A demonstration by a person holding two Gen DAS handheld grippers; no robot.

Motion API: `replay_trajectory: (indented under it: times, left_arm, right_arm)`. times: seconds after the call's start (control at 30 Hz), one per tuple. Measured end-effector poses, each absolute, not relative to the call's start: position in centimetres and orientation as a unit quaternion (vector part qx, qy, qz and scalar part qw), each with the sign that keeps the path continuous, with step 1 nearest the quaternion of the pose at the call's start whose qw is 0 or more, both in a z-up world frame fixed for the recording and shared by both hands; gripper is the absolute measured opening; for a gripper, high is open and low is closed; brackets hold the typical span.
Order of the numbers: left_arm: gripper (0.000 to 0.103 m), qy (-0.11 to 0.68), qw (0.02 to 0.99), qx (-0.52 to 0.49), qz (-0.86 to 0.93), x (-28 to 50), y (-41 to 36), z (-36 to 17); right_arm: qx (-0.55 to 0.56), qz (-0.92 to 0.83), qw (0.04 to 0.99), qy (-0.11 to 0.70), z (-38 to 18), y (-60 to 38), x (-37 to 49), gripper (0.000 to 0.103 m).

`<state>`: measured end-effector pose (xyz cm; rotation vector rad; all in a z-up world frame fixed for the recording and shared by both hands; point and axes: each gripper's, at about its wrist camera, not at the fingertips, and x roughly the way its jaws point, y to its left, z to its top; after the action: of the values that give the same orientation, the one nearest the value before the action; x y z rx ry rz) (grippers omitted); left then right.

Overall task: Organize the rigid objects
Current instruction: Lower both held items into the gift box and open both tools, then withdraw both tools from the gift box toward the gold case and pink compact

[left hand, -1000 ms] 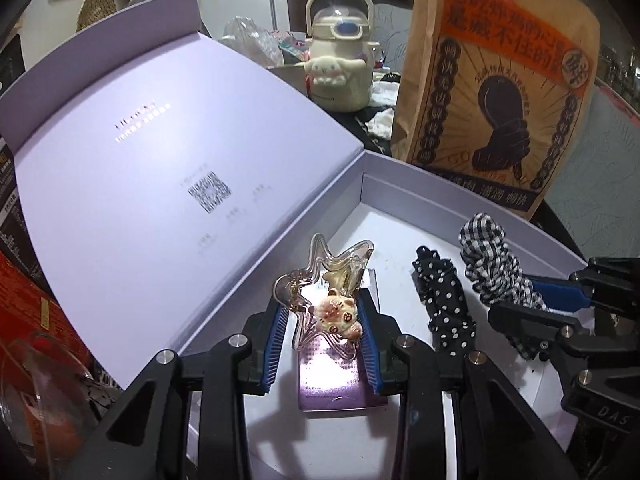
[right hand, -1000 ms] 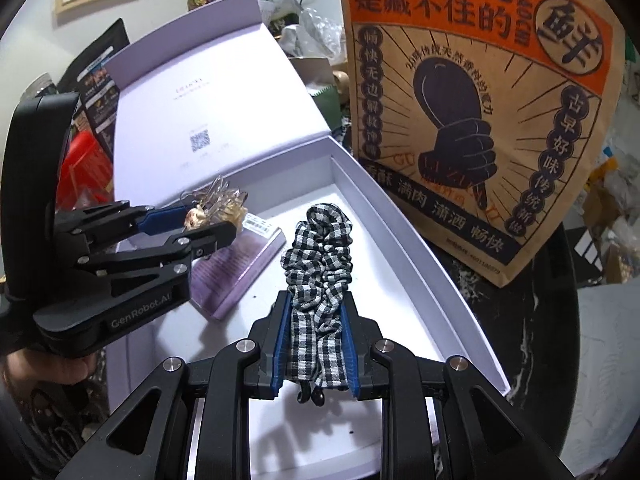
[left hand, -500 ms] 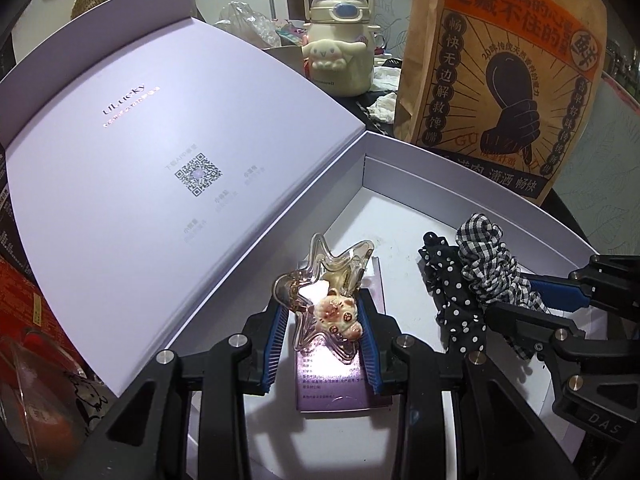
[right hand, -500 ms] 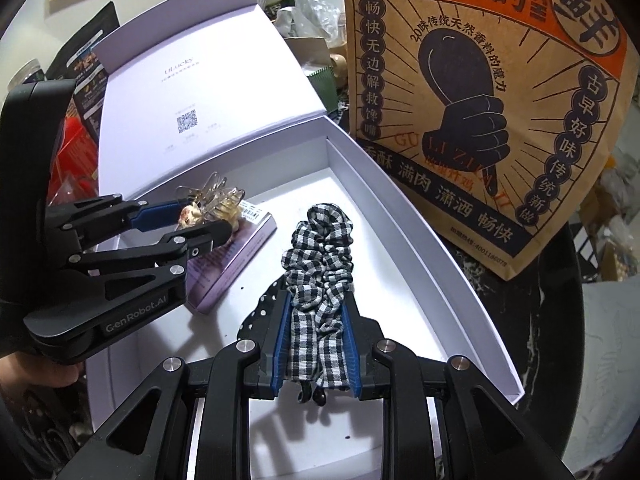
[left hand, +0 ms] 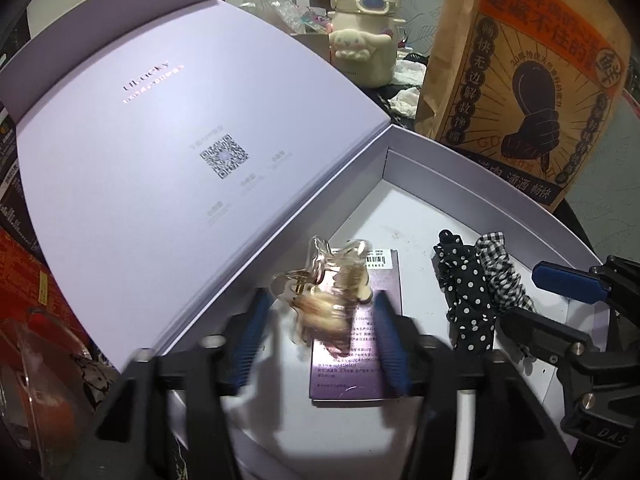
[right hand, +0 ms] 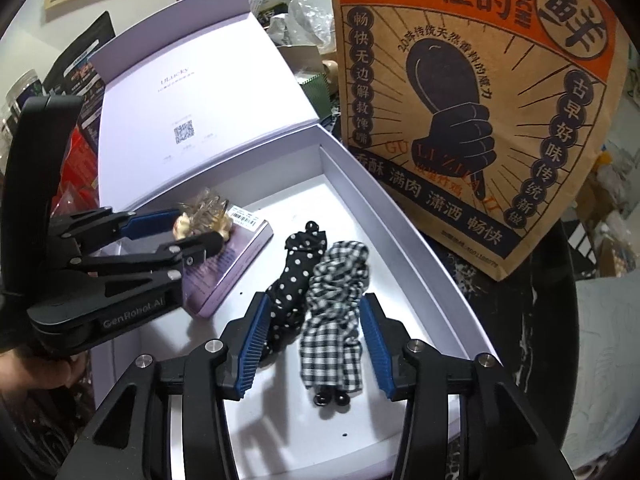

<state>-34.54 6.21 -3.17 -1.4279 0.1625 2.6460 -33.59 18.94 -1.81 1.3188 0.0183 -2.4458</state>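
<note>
An open lilac box [left hand: 472, 176] [right hand: 404, 208] holds a small purple box [left hand: 356, 356] [right hand: 236, 256], a black polka-dot scrunchie [left hand: 464, 292] [right hand: 296, 272] and a checked scrunchie [left hand: 500, 268] [right hand: 340, 300]. My left gripper [left hand: 320, 332] [right hand: 196, 228] is open, its jaws wide apart around a clear star hair clip with a cat charm [left hand: 328, 292] [right hand: 204, 216] that rests on the purple box. My right gripper [right hand: 312, 340] [left hand: 548, 296] is open, its jaws on either side of the two scrunchies lying on the box floor.
The box lid [left hand: 168, 152] stands open at the left. A large brown and orange paper bag [left hand: 528, 80] [right hand: 472, 92] stands just behind the box. A cream cartoon bottle [left hand: 360, 48] and clutter sit at the back. Red packaging [left hand: 32, 292] lies at the left.
Both grippers have opened. The left let go of the hair clip onto the purple box. The right let go of the checked scrunchie, which now lies beside the polka-dot one.
</note>
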Motion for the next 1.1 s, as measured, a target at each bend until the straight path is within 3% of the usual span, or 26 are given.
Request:
replay_trajectory:
  times: [0.07,0.73,0.8,0.9,0.93,1.0,1.1]
  left_arm:
    - [0.077,0.050,0.073,-0.472,0.877,-34.4,5.9,-3.0]
    - [0.078,0.048,0.069,-0.440,0.894,-30.4,5.1,0.6]
    - [0.079,0.048,0.069,-0.436,0.896,-30.0,5.0,0.9]
    - [0.102,0.045,0.070,-0.429,0.899,-28.0,4.4,1.7]
    - [0.103,0.044,0.070,-0.425,0.901,-28.3,4.9,2.1]
    - [0.103,0.044,0.069,-0.418,0.905,-28.8,4.8,3.0]
    - [0.103,0.041,0.067,-0.409,0.909,-27.9,3.8,4.2]
  right_arm:
    - [0.466,-0.867,0.178,0.007,-1.7,19.0,-33.5,0.046]
    - [0.443,-0.879,0.177,0.003,1.0,19.1,-29.7,0.046]
    - [0.439,-0.881,0.174,0.004,1.4,19.1,-29.2,0.049]
    - [0.434,-0.884,0.175,0.002,2.1,19.1,-28.6,0.053]
    - [0.432,-0.885,0.174,0.002,2.3,19.0,-28.4,0.055]
    - [0.425,-0.888,0.172,0.002,2.9,19.0,-28.0,0.067]
    - [0.412,-0.894,0.176,-0.007,3.9,19.1,-27.1,0.071]
